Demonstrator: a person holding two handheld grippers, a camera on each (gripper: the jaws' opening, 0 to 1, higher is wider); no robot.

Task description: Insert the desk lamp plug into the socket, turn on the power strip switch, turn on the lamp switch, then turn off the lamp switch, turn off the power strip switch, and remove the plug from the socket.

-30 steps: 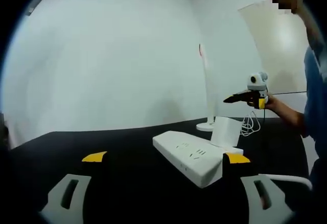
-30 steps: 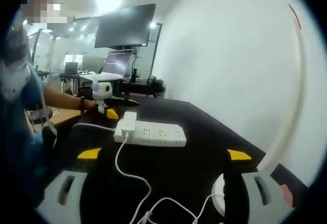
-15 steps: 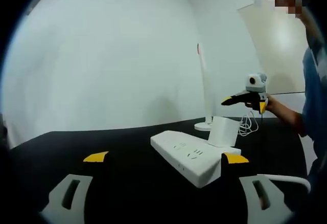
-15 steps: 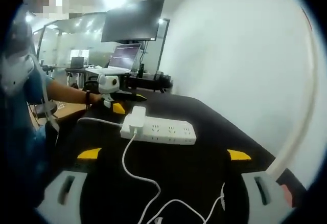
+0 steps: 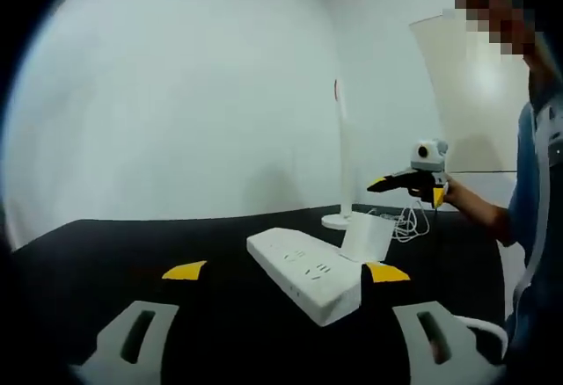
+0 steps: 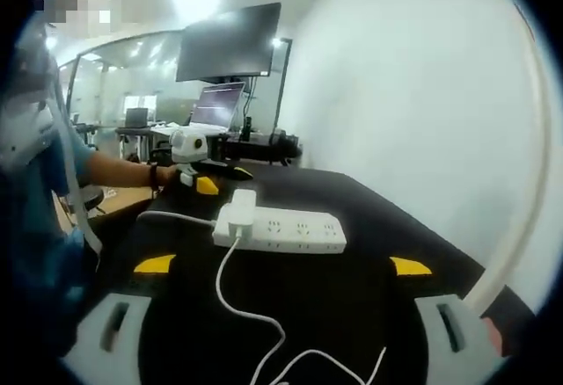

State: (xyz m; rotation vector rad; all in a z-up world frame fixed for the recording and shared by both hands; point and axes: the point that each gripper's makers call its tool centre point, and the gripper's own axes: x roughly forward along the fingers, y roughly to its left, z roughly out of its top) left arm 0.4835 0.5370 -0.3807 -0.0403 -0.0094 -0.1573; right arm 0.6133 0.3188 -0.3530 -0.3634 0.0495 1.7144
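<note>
The black table [image 5: 132, 244] carries everything, with the white wall close behind it. The desk lamp [image 5: 339, 152] stands at the far edge, at about 1 o'clock in the left gripper view, its thin stem upright and its round base just behind the strip, so its cord [image 6: 251, 315] can loop across the table to reach a socket. The power strip [image 5: 303, 272] lies flat just past the left gripper [image 5: 286, 272], whose jaws stand wide apart and hold nothing. The white plug [image 5: 362, 237] sits in the strip's end socket, at 3 o'clock from the strip's middle. The right gripper [image 6: 283, 265] faces the strip from the lamp's side, jaws likewise spread and empty. In my judgement the plug is seated and the strip's switch is next; the switch itself cannot be made out.
</note>
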